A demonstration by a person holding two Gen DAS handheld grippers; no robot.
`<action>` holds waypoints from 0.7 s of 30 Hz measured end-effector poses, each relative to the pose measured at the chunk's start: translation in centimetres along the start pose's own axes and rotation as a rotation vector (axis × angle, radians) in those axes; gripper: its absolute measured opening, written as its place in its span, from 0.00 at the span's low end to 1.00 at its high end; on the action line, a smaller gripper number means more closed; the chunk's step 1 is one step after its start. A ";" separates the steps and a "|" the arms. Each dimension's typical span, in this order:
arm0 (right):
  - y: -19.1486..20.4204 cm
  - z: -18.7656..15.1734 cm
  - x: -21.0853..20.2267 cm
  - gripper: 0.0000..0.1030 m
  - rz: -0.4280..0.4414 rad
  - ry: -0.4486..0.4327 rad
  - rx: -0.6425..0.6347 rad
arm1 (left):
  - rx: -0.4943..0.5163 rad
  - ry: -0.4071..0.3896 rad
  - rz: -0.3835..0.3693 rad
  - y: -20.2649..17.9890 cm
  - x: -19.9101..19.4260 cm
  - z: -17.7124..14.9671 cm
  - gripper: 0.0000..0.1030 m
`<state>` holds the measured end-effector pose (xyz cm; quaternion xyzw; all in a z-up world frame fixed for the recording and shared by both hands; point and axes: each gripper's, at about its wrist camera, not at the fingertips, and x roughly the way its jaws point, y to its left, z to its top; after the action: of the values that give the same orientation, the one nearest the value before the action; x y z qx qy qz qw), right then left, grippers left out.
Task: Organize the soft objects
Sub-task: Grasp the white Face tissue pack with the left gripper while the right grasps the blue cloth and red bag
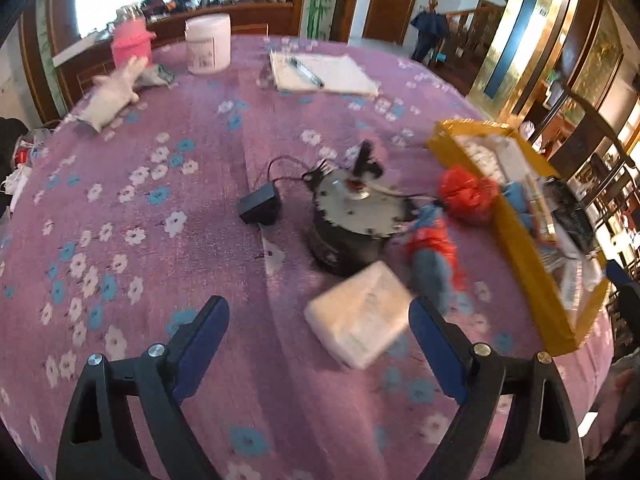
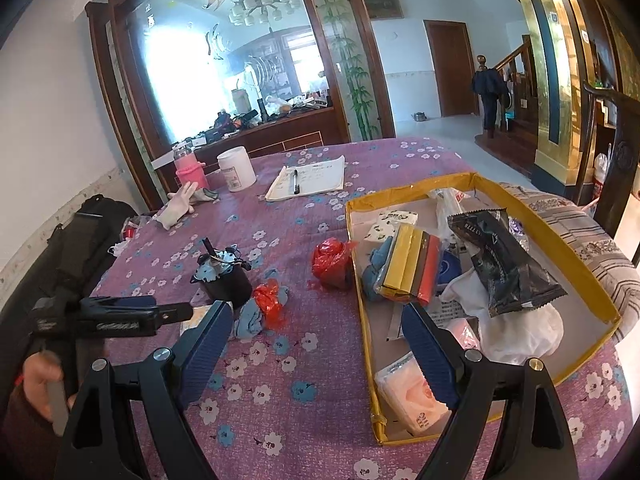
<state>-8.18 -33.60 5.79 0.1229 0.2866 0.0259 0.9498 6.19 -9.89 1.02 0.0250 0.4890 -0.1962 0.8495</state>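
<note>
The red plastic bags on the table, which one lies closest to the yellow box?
The bunched all-red bag, right beside the box wall. The other red bag is tangled with blue cloth, nearer the black motor.

Window glare, left-wrist motion blur

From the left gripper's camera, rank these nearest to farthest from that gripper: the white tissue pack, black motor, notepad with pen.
1. White tissue pack, just ahead, near the right finger of the left gripper.
2. Black motor, mid-table.
3. Notepad with pen, far side.
</note>
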 end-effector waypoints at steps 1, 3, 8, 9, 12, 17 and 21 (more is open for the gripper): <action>-0.1 0.0 0.1 0.87 0.005 0.001 0.005 | -0.006 0.015 -0.024 0.2 0.6 0.1 0.88; -0.1 -0.1 0.2 0.87 0.011 0.005 0.009 | -0.023 0.035 -0.057 0.6 1.5 0.3 0.88; -0.2 -0.1 0.4 0.87 0.007 0.018 0.005 | 0.003 0.020 -0.084 -0.5 2.8 0.6 0.88; -0.2 -0.2 0.4 0.87 0.006 0.018 0.006 | 0.040 0.014 -0.081 -1.4 2.8 0.4 0.86; -0.3 0.0 0.5 0.87 0.005 0.020 0.007 | 0.138 0.027 -0.086 -3.3 2.9 -0.4 0.70; 0.0 0.1 1.6 0.87 0.017 0.036 0.015 | 0.220 0.008 -0.037 -4.7 2.2 -1.7 0.53; 0.6 0.3 2.9 0.87 0.030 0.068 0.017 | 0.113 -0.008 -0.069 -2.8 1.5 -1.8 0.43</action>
<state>-5.53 -32.79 4.64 0.1343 0.3170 0.0416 0.9379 4.41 -12.55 -0.78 0.0553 0.4742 -0.2525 0.8416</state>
